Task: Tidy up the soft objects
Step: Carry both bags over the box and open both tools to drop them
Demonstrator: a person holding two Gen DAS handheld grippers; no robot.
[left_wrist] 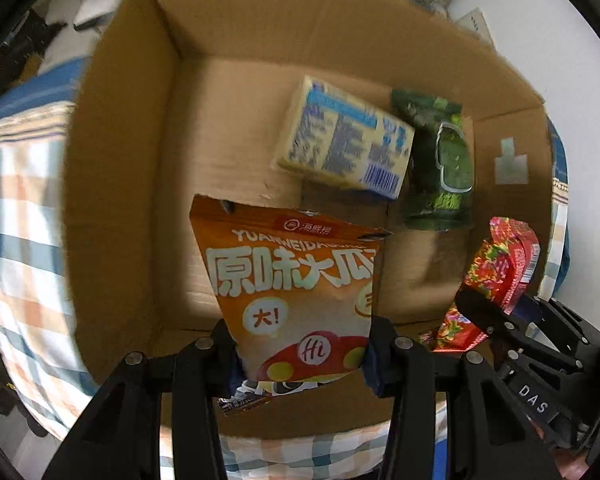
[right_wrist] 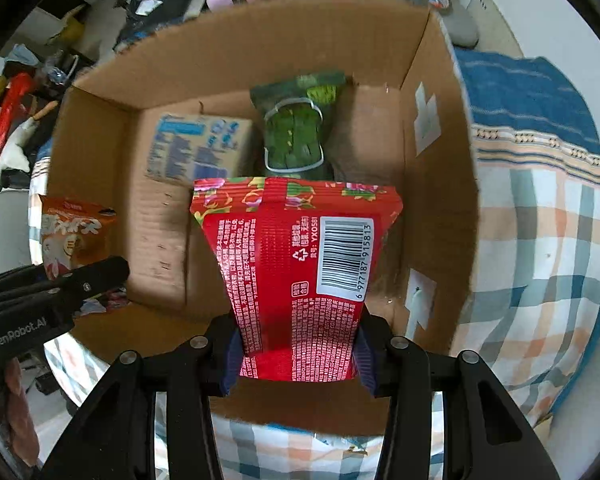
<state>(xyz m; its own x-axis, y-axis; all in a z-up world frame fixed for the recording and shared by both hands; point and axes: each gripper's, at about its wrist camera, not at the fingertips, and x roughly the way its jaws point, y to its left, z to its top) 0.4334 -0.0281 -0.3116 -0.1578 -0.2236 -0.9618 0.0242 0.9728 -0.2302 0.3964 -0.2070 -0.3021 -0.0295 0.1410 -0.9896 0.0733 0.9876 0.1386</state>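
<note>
A bed spread with an orange, blue and white checked cover (right_wrist: 540, 272) carries an open brown cardboard box (left_wrist: 140, 160), on whose floor a pale yellow and blue printed carton (left_wrist: 344, 136) lies towards the far wall with a dark green crinkled snack bag (left_wrist: 440, 164) just beside it, nearer the right wall. Over the near edge of the box, the left tool (left_wrist: 300, 356) pinches the bottom of an orange seed packet (left_wrist: 292, 280), and the right tool (right_wrist: 298, 354) pinches the bottom of a red floral foil packet (right_wrist: 300, 264), barcode side up.
</note>
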